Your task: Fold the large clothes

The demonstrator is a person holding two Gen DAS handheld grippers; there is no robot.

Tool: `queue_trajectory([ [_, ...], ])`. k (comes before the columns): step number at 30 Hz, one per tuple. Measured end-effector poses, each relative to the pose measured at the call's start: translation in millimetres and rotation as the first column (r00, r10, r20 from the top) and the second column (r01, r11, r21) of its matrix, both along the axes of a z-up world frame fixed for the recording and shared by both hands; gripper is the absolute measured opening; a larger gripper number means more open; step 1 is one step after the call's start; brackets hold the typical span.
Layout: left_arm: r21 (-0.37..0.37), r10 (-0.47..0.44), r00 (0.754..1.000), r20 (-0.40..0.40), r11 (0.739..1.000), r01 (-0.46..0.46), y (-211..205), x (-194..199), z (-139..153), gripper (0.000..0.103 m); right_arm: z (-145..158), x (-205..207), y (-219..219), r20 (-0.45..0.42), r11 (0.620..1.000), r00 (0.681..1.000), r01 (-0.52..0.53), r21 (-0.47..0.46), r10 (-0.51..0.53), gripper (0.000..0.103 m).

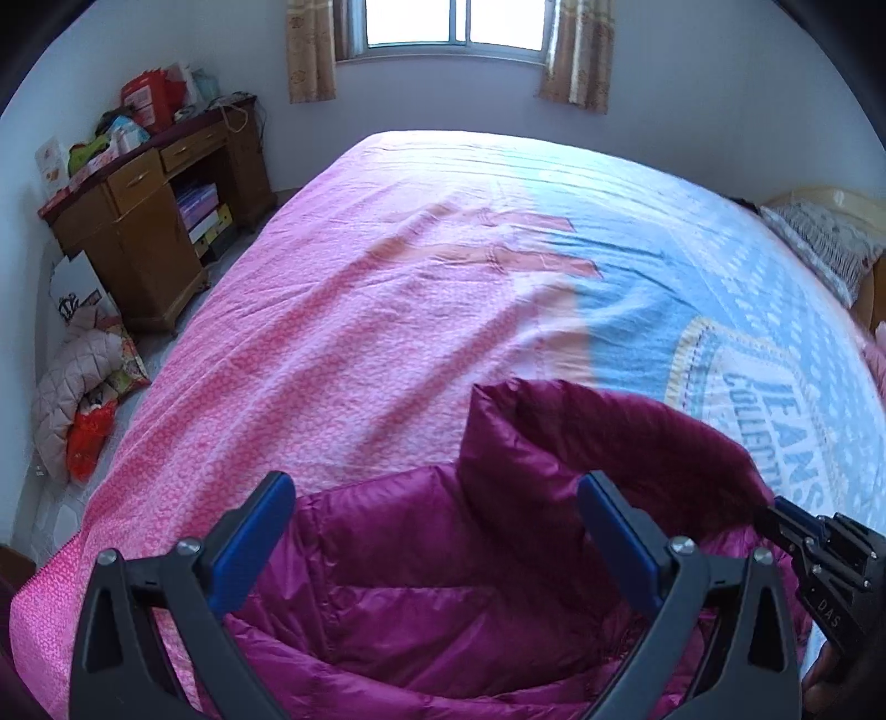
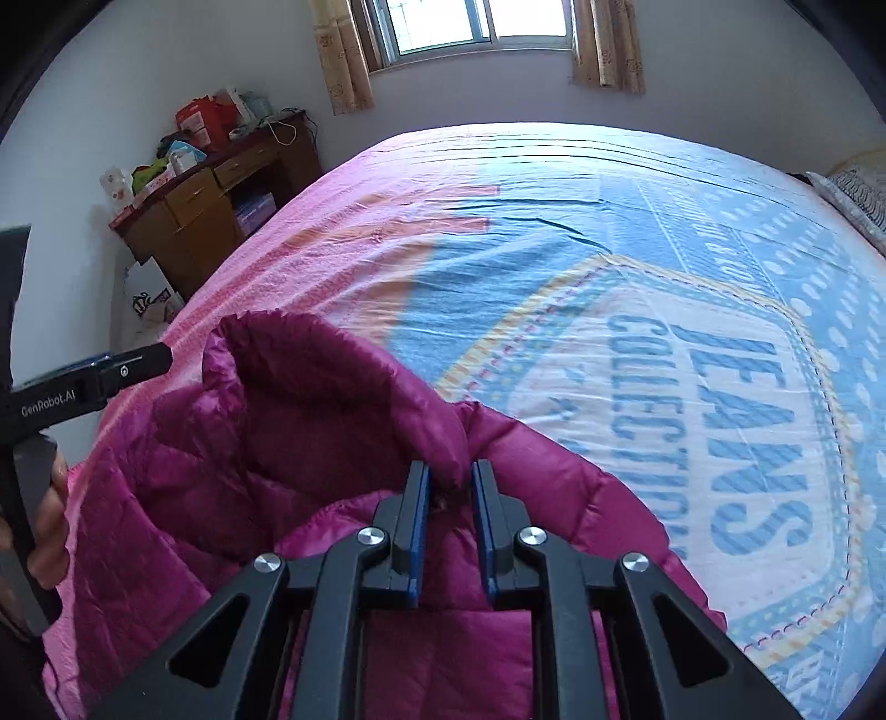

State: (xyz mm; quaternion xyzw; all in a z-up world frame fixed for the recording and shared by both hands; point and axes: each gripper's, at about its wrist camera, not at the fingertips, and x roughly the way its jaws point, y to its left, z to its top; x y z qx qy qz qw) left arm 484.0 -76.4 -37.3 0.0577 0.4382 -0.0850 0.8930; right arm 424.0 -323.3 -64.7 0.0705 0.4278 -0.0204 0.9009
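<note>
A magenta puffer jacket [image 2: 232,454] is spread at the near edge of the bed [image 2: 554,232]. Its raised collar edge is pinched by the right gripper [image 2: 449,487]. The left gripper [image 1: 437,531] is held spread wide just above the jacket, nothing gripped.

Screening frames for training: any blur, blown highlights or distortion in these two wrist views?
Left wrist: window blown out, bed cover smeared by motion blur, edges bent by fisheye. Right wrist: sharper, print on the cover readable, window milder, far bed edge glaring, dark vignette in the corners.
</note>
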Motion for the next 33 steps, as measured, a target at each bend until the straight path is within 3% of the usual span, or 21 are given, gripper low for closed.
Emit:
queue_trajectory([
  [3,0.053,-0.008,1.000,0.005,0.999,0.008,-14.0,3.0,-7.1,0.103,-11.5,-4.7,-10.6,-0.006,0.999,1.000,0.018,0.036,-0.018,0.015],
  [6,0.034,-0.002,1.000,-0.010,0.999,0.002,-19.4,11.0,-3.9,0.103,-22.3,-6.3,-19.7,-0.023,0.997,0.999,0.034,0.073,-0.033,0.015],
  [9,0.025,-0.004,1.000,0.006,1.000,0.004,-26.0,16.3,1.1,0.103,-16.6,-11.1,-26.5,0.032,0.990,0.999,0.020,0.142,-0.025,0.015],
  [16,0.186,-0.010,0.998,-0.055,0.982,0.020,-49.9,31.0,-30.8,0.102,-31.6,1.9,-9.9,-0.020,0.997,1.000,-0.006,0.075,0.008,0.015],
  [17,0.190,-0.006,0.998,-0.062,0.982,0.017,-48.7,30.9,-33.4,0.100,-36.7,3.0,-9.0,-0.034,0.997,0.999,-0.003,0.074,0.005,0.015],
  [19,0.184,-0.013,0.998,-0.069,0.983,0.025,-43.6,27.0,-35.6,0.075,-45.2,1.8,-9.2,-0.045,0.997,0.999,-0.002,0.074,0.005,0.015],
  [20,0.176,-0.020,0.997,-0.078,0.984,0.033,-39.8,24.1,-35.7,0.068,-48.2,0.5,-9.5,-0.046,0.998,0.999,-0.002,0.068,0.005,0.015],
  [22,0.129,-0.053,0.994,-0.100,0.990,0.066,-28.9,13.7,-33.6,0.034,-50.8,-1.4,-10.5,-0.043,0.998,0.999,-0.003,0.062,0.006,0.015],
  [23,0.106,-0.068,0.992,-0.101,0.991,0.079,-24.6,8.1,-32.0,0.029,-51.9,-2.5,-10.7,-0.040,0.998,0.999,-0.004,0.060,0.006,0.015],
  [26,0.081,-0.096,0.995,-0.033,0.992,0.098,-3.8,-16.3,-23.4,0.026,-54.2,-4.8,-7.8,-0.024,0.999,1.000,-0.008,0.041,0.009,0.015],
  [29,0.138,-0.060,0.998,0.022,0.989,0.056,11.7,-26.6,-30.3,0.026,-55.7,-5.8,-0.8,-0.008,1.000,1.000,-0.010,-0.008,0.010,0.015],
  [33,0.084,0.027,0.996,-0.091,0.996,-0.019,30.5,-16.0,-66.0,0.026,-53.1,-9.4,-3.8,0.003,1.000,1.000,0.004,0.010,-0.004,0.015],
])
